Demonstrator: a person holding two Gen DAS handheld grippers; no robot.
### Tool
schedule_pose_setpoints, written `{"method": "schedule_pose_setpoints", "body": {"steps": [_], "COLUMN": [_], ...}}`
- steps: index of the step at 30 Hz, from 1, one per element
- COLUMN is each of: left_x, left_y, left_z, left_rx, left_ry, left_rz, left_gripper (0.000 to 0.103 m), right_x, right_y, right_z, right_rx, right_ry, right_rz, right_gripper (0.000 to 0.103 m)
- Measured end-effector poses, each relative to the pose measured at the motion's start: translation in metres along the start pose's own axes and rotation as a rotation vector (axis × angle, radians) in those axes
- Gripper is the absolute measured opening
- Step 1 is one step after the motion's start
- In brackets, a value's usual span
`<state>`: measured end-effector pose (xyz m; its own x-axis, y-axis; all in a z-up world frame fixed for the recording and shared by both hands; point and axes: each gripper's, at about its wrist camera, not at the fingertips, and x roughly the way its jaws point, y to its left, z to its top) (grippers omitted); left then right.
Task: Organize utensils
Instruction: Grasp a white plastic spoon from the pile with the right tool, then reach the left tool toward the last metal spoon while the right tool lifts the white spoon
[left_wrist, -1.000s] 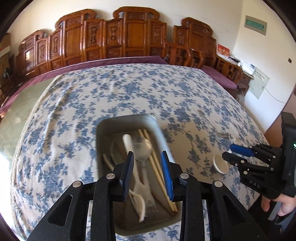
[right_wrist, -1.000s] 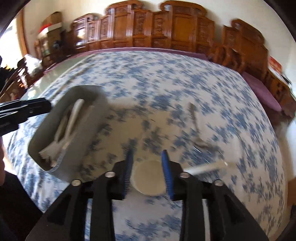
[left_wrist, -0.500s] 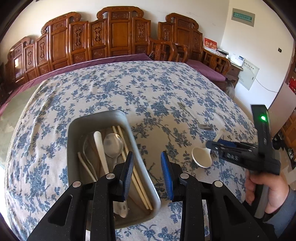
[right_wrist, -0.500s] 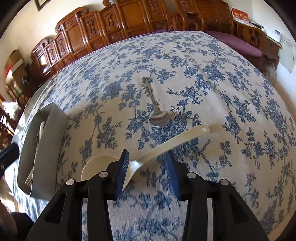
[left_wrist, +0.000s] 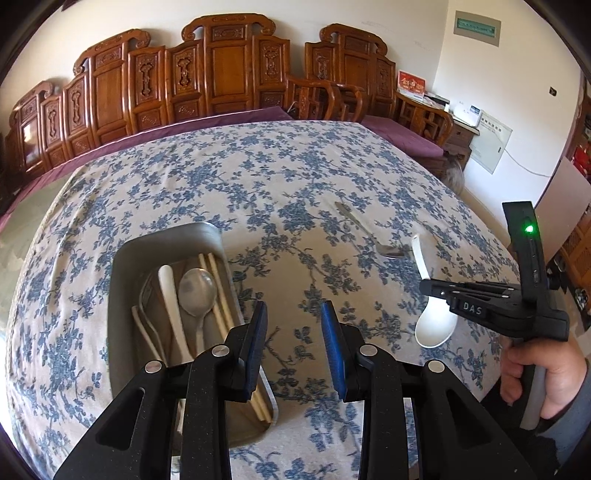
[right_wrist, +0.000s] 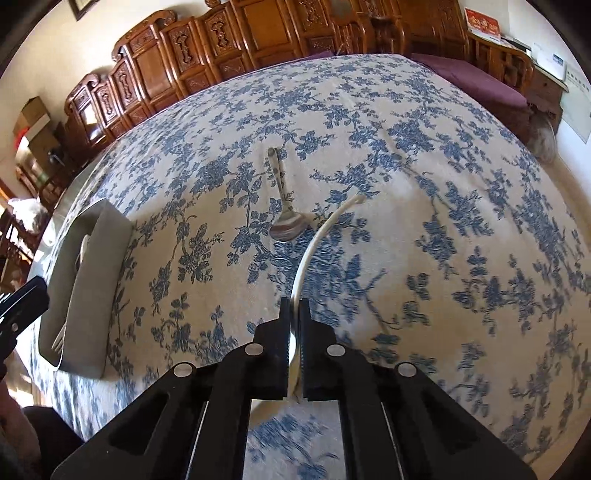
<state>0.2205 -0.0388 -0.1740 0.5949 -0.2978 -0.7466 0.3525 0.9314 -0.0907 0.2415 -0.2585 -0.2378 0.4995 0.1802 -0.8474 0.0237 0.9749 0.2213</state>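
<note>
Since a moment ago the right hand-held gripper has clamped the white spoon at its neck, lying just ahead on the table, a light, stiff, slippery piece best pinched there.

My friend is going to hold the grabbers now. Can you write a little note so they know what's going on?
Right gripper: jaws shut on the white spoon, gripped near its neck.
Left gripper: jaws part open, holding nothing, over the tablecloth beside the metal tray.
In the tray: a metal spoon, a white spoon, chopsticks and more utensils, partly hidden.
On the cloth, not yet picked up: a patterned-handle spoon, next to the white spoon's handle.
Left to do: carry the white spoon to the tray, then fetch the patterned one.
</note>
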Motion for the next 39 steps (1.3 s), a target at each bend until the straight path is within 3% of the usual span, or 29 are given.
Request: {"method": "schedule_pose_setpoints", "body": {"steps": [12,25,27,29,34,39], "left_x": [0.016,0.091,0.105,0.119,0.146,0.158], "left_y": [-0.045,-0.09,-0.095,-0.099,-0.11,-0.131], "left_z": [0.015,0.039,0.043,0.048,0.057,0.056], "left_rx": [0.041,0.019,0.01,-0.001,-0.027,0.058], "left_ry": [0.024,0.15,0.166,0.176,0.19,0.184], "left_rz": [0.003,0.022,0.025,0.023,0.02,0.077], "left_gripper": [0.028,0.028,0.031,0.043,0.045,0.045], "right_x": [-0.058,-0.07,-0.069,-0.068,-0.07,-0.07], "right_y": [-0.036,-0.074,-0.082,-0.088,-0.095,-0.099], "right_z": [0.002,0.015,0.017,0.018,0.02,0.021], "right_rx": [-0.112,-0.163,-0.146,-0.125,-0.097,-0.09], "right_ry": [-0.067,-0.083,-0.079,-0.076,-0.082,-0.083], "right_rz": [0.053,0.009,0.012,0.017,0.033,0.035], "right_gripper": [0.004,0.004,0.004,0.004,0.004,0.004]}}
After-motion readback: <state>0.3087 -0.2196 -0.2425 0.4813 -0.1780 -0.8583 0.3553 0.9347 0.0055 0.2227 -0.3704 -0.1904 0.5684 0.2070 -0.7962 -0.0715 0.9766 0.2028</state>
